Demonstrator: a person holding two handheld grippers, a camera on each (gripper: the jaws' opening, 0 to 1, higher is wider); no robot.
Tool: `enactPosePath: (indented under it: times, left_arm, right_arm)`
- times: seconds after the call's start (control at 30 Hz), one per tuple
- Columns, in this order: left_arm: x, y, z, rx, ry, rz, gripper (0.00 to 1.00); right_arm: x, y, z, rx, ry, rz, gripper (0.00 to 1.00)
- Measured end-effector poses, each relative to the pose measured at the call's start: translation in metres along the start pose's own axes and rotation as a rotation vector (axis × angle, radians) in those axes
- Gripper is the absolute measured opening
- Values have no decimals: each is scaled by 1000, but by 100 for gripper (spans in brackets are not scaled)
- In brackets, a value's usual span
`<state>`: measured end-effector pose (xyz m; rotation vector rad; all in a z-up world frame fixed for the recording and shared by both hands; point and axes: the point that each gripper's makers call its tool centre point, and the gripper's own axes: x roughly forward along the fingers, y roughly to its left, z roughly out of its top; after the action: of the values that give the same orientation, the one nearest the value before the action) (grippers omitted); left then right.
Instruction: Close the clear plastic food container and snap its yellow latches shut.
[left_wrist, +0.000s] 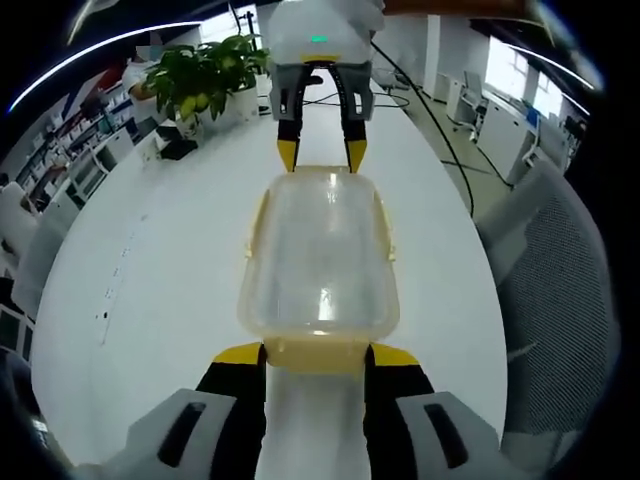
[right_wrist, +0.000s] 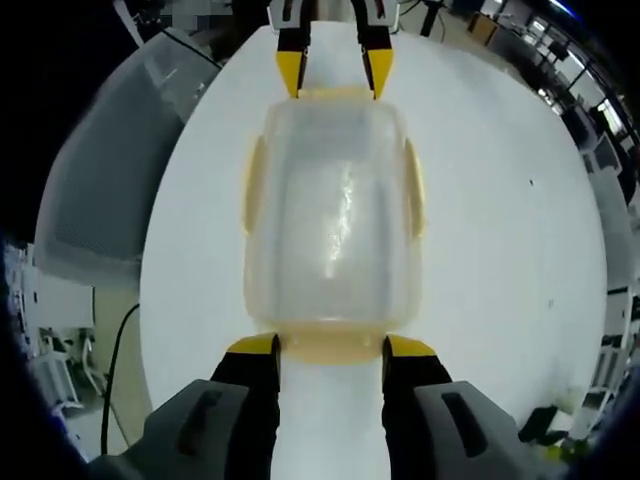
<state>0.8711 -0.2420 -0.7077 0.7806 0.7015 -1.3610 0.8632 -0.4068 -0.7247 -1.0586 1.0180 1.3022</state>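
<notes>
Both tools (left_wrist: 317, 355) (right_wrist: 332, 347), jaws spread, flank the container's (left_wrist: 320, 262) opposite end latches.

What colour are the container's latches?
Yellow latches on the clear container; best in the right gripper view.

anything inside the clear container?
Nothing visible inside the container; the white table shows through its hazy plastic. Glare hides some of the middle, and the end latch covers that edge.

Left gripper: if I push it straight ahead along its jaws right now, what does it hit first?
The left gripper would meet the near end latch of the clear container at once; the latch sits between its open jaws. Beyond the container, the right gripper faces it from the far end.
</notes>
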Motion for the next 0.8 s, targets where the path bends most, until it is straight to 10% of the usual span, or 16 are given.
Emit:
enactPosePath:
  times: [0.8]
  left_arm:
    - [13,-5,2,-15,21,-13,32]
  right_arm:
    - [2,1,-13,-12,26,19,37]
